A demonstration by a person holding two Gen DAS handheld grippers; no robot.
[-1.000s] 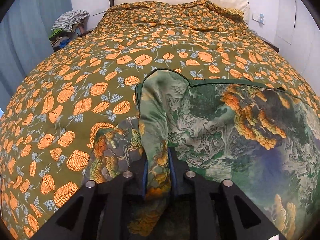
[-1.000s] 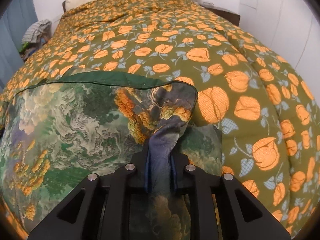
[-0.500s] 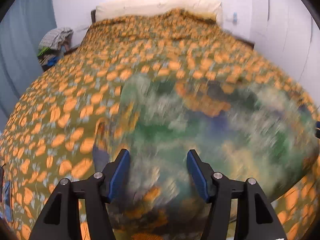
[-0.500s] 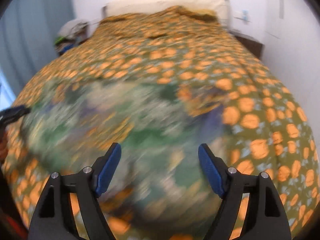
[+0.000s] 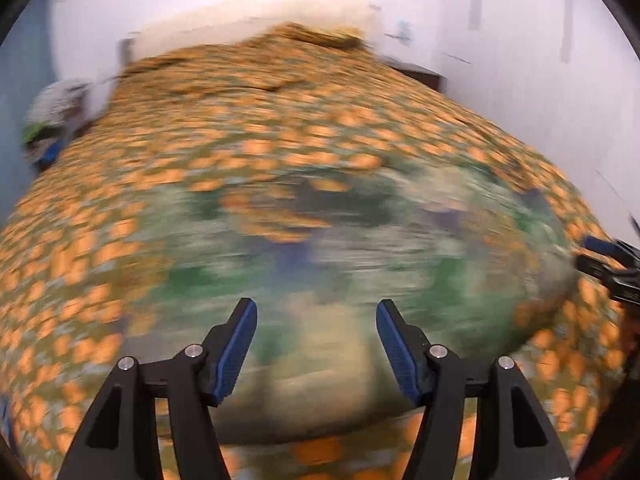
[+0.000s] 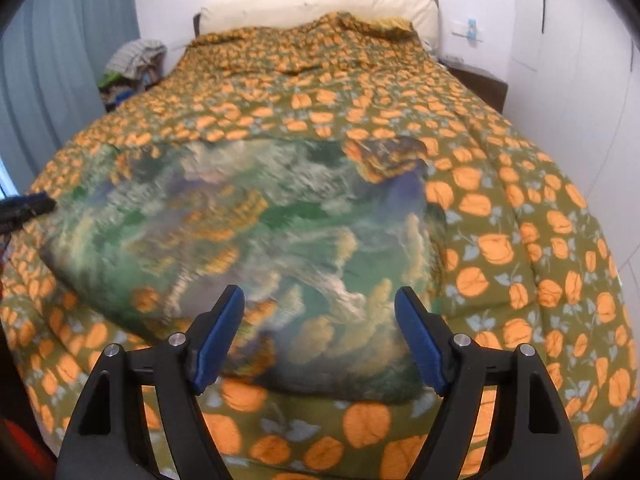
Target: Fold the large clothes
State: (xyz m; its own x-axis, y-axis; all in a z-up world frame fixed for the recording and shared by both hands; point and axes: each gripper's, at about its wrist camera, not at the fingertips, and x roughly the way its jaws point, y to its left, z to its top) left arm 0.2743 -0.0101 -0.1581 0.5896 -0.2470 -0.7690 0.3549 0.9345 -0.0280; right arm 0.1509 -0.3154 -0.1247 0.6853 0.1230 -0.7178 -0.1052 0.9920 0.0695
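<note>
The left claw [image 5: 316, 344] is hovering low over the near end of the bed, its two blue-padded fingers [image 5: 236, 344] spread wide apart with nothing between them; its view is heavily smeared, so fine detail there cannot be made out. The right claw [image 6: 320, 334] is likewise hanging above the near edge of the bed with its fingers [image 6: 218, 340] standing well apart and gripping nothing. Each claw is showing at the edge of the other's view: the right one as a dark shape with a blue tip at the far right of the left camera, the left one as a dark shape at the far left of the right camera. The garment [image 6: 256, 248], a large piece of cloth printed in greens, blues and golden yellows like a painted landscape, is lying folded on the bedspread [image 6: 520, 248], just ahead of both claws and free of them. Its far right corner [image 6: 384, 156] is lying turned over on itself. The bedspread is olive green with orange flowers and is covering the whole bed [image 6: 320, 52], with a cream pillow [image 6: 320, 4] sitting against the headboard. A heap of clothes [image 6: 134, 64] is sitting beside the bed at the far left, next to a blue-grey curtain [image 6: 60, 60]. No writing can be read anywhere.
</note>
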